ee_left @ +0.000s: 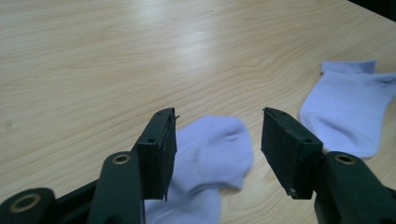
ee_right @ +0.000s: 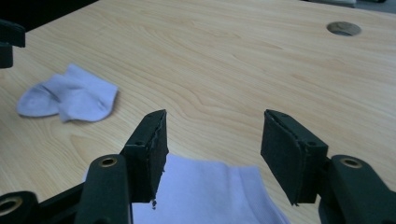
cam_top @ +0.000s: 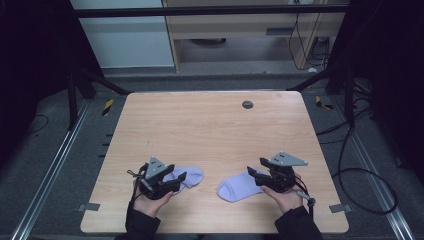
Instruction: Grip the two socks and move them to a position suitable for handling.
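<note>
Down at the lower part of the high view, two pale lilac socks lie flat on the wooden table (cam_top: 210,130), well apart from each other. The left sock (cam_top: 189,176) sits lower left of centre, its end just beside the left gripper (cam_top: 181,179); the right sock (cam_top: 239,186) lies lower right of centre with the right gripper (cam_top: 256,173) at its cuff end. In the left gripper view the jaws stand apart with the left sock's rounded end (ee_left: 212,149) between and beyond them, nothing pinched. In the right gripper view the jaws gape as well, over the right sock's edge (ee_right: 210,191). Each tool is held in a hand: left hand (cam_top: 150,204), right hand (cam_top: 286,199). A round cable hole (cam_top: 247,104) sits near the table's upper edge.
</note>
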The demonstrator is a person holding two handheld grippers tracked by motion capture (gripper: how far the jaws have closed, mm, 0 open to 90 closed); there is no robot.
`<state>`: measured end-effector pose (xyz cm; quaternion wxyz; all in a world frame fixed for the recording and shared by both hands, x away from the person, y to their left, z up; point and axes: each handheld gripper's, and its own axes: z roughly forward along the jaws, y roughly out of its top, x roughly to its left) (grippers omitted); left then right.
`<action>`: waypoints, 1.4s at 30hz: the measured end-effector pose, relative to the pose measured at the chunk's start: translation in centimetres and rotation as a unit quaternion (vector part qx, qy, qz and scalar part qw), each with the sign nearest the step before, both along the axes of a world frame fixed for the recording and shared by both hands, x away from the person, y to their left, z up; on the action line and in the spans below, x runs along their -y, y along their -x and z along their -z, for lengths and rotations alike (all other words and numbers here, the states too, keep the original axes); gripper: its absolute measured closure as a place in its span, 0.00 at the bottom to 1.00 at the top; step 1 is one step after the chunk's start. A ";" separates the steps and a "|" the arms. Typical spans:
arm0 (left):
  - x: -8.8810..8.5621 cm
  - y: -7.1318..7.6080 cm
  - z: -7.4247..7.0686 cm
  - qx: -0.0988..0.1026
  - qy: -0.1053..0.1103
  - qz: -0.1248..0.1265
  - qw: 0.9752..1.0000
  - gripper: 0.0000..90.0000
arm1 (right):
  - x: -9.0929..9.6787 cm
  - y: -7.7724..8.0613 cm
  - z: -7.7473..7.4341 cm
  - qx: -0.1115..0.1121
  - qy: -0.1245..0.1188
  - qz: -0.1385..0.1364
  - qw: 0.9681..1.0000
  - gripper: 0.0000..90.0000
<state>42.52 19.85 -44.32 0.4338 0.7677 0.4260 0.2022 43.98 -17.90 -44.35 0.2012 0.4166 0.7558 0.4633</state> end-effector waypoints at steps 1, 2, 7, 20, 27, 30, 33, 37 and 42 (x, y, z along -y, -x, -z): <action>-0.6 0.1 0.1 -0.001 0.000 -0.007 1.000 0.49 | -0.3 -0.1 -0.2 -0.001 -0.003 -0.004 1.000 0.46; -1.2 0.2 0.2 -0.001 -0.001 -0.012 1.000 0.49 | -0.7 -0.2 -0.4 0.000 -0.004 -0.011 1.000 0.46; -3.2 0.5 0.7 -0.008 -0.003 -0.035 0.999 0.48 | -2.8 -0.6 -0.9 0.002 -0.007 -0.035 0.999 0.47; -4.6 0.6 3.0 -0.048 -0.039 -0.050 0.997 0.54 | -10.0 -1.6 -0.1 -0.014 0.016 -0.104 0.994 0.55; -4.4 0.4 3.7 -0.055 -0.057 -0.045 0.996 0.61 | -12.7 -1.8 1.0 -0.024 0.029 -0.128 0.991 0.61; -4.1 0.3 4.0 -0.059 -0.061 -0.039 0.996 0.64 | -13.7 -1.9 1.5 -0.030 0.036 -0.138 0.989 0.63; -3.8 0.1 4.2 -0.062 -0.067 -0.032 0.995 0.67 | -14.8 -2.0 2.1 -0.035 0.043 -0.146 0.988 0.64; -3.6 -0.2 4.6 -0.067 -0.075 -0.031 0.995 0.70 | -16.1 -2.1 2.7 -0.041 0.053 -0.156 0.986 0.65; -3.4 -0.4 4.9 -0.073 -0.078 -0.025 0.994 0.74 | -17.5 -2.2 3.6 -0.046 0.065 -0.168 0.983 0.66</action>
